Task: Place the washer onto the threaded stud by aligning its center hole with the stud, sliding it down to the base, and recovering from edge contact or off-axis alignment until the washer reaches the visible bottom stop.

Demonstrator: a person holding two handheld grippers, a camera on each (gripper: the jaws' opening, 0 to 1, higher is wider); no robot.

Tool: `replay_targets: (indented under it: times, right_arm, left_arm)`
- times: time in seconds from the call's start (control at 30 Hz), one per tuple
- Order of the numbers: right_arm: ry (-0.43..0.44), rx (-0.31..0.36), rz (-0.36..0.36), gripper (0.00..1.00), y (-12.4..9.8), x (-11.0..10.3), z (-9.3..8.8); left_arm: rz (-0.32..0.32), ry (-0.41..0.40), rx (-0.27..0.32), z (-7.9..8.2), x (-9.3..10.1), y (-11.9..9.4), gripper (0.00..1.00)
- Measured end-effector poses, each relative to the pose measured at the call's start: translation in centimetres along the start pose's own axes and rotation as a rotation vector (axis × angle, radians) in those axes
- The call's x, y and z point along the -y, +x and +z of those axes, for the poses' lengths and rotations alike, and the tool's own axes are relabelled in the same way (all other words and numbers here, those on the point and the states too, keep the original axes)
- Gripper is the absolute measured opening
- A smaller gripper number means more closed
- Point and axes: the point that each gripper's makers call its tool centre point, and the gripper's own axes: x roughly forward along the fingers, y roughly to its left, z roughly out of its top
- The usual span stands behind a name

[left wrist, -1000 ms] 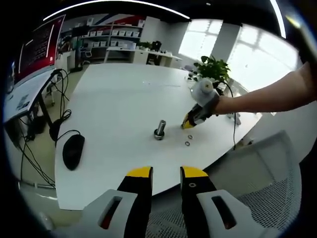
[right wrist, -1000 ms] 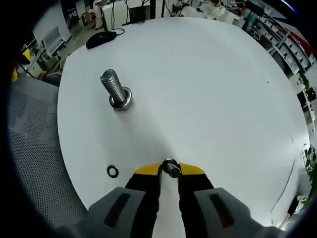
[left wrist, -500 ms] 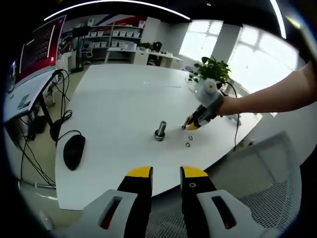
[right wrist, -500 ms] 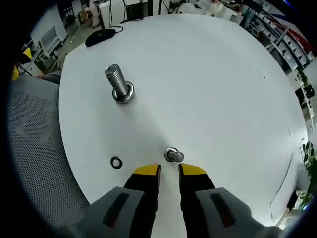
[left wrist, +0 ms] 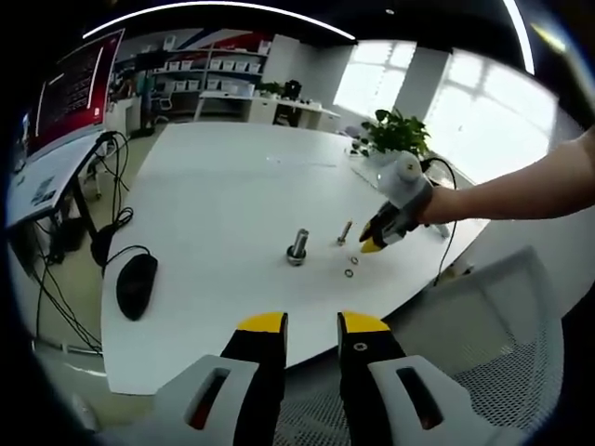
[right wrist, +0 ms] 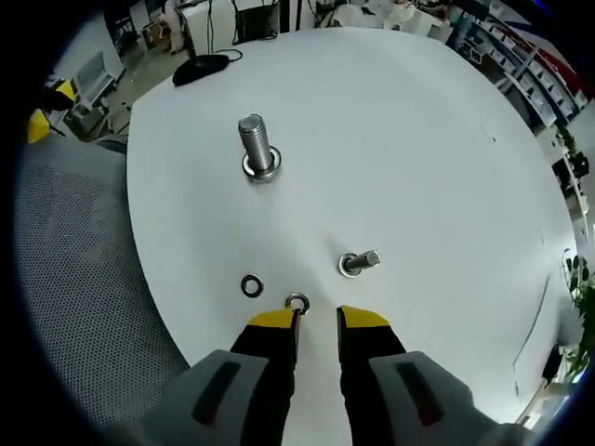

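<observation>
Working surface: big white table (right wrist: pixel 418 139), round-cornered, nothing fancy; a mesh chair (right wrist: pixel 74 279) sits at its edge.
Room: office, with shelves, windows and a plant (left wrist: pixel 395 130) at the far side in my left gripper view.
Hard to see: the washers are tiny in the left gripper view, so I can't read them there; the mouse (left wrist: pixel 136 284) cable runs off the table out of sight.
Stud: big threaded stud (right wrist: pixel 257 153) upright on the table, with something ring-like at its base.
Washers: dark one (right wrist: pixel 251 285) lying flat, shiny one (right wrist: pixel 297 302) just off my right gripper's (right wrist: pixel 317 316) left tip.
Bolt: small bolt (right wrist: pixel 359 263) on its side, near the washers.
Right gripper: jaws apart, holding nothing.
Left gripper (left wrist: pixel 312 322): jaws apart too, nothing between them, hanging off the table edge.
</observation>
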Motion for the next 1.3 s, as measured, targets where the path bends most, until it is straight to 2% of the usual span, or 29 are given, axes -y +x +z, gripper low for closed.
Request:
replay_targets:
  times: [0.37,0.63,0.77,0.93,1.07,1.2,1.27,1.3]
  right_arm:
    - [0.012,-0.021,0.053,0.21,1.3,-1.7,-0.9]
    - [0.026,-0.024,0.063,0.21,1.9,-1.5,-1.3]
    - [0.011,-0.025,0.068,0.21,2.1,-1.3,-1.3]
    - [-0.048,-0.016,0.067,0.22,2.5,-1.1,-0.9]
    - [-0.047,-0.007,0.090,0.20,2.6,-1.1,-0.8]
    - [-0.120,-0.014,0.105,0.20,2.6,-1.3,-0.7]
    - [-0.118,-0.011,0.103,0.19,2.6,-1.4,-0.6]
    - [-0.088,0.013,0.091,0.17,2.8,-1.3,-0.3]
  left_arm:
    - [-0.009,0.006,-0.006,0.0,0.1,0.1,0.18]
    - [-0.009,0.009,-0.017,0.0,0.1,0.2,0.17]
    - [-0.006,0.009,-0.026,-0.1,0.1,0.3,0.17]
    - [-0.001,0.005,-0.034,-0.3,0.0,0.3,0.16]
    - [0.004,0.002,-0.040,-0.4,-0.2,0.3,0.16]
    - [0.005,-0.003,-0.039,-0.4,-0.2,0.3,0.16]
    - [0.006,-0.001,-0.042,-0.4,-0.2,0.4,0.16]
    - [0.006,0.001,-0.048,-0.5,-0.2,0.4,0.16]
